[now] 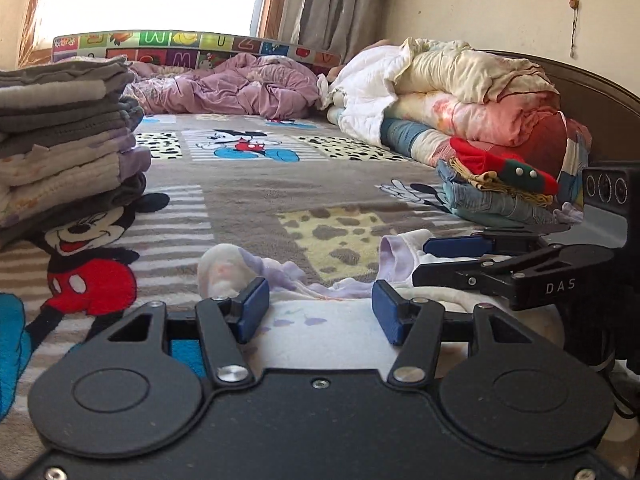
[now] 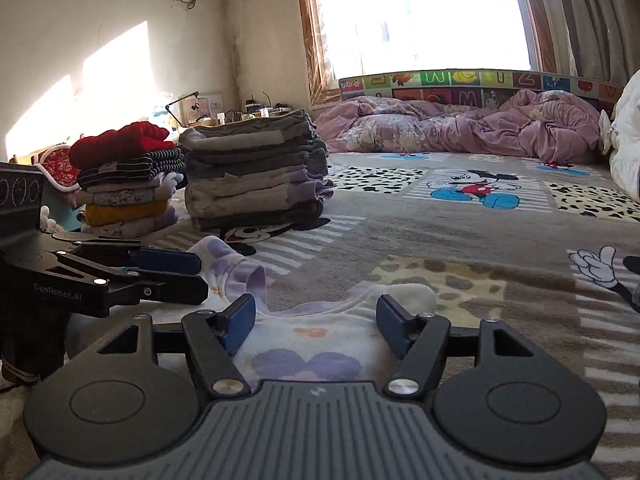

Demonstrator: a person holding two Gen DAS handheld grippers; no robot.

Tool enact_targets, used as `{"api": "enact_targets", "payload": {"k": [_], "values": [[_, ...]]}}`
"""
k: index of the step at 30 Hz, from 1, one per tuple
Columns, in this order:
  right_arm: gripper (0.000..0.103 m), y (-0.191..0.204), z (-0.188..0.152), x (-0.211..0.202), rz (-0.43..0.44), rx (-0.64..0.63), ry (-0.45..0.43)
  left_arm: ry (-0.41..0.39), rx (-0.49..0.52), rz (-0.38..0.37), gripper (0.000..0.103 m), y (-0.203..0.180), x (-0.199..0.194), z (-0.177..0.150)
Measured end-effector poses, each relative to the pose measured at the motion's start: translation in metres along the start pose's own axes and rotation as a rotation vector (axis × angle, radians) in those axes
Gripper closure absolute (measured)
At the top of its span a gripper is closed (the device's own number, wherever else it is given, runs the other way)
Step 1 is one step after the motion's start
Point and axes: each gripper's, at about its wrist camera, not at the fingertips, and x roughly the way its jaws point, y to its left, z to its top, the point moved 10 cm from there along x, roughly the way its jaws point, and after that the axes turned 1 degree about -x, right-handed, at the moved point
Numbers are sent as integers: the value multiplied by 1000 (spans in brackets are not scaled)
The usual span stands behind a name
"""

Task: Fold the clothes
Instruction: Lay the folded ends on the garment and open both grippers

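A: Two grippers low over the bed (image 1: pixel 248 184). Left gripper (image 1: pixel 320 306): jaws parted about halfway, nothing pinched, the white garment with purple flowers (image 1: pixel 304 328) lying loose between them.

B: Just beside it, the right gripper (image 2: pixel 316 318): jaws roughly half open too, the cloth under them, ungripped.

A: The garment's spread on the blanket, right of the folded grey stack (image 1: pixel 68 128).

B: I'd say take matching edges, pinch only one layer, lift evenly, fold over flat.
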Motion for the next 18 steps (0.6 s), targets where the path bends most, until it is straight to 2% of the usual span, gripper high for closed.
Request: {"api": "enact_targets", "payload": {"k": [8, 15, 18], "values": [[34, -8, -16, 11, -4, 67, 67, 59, -111, -105, 47, 7, 13, -13], [34, -14, -22, 16, -9, 100, 93, 77, -116, -105, 47, 5, 16, -16], [34, -12, -20, 12, -16, 91, 80, 43, -74, -82, 45, 1, 10, -11]]}}
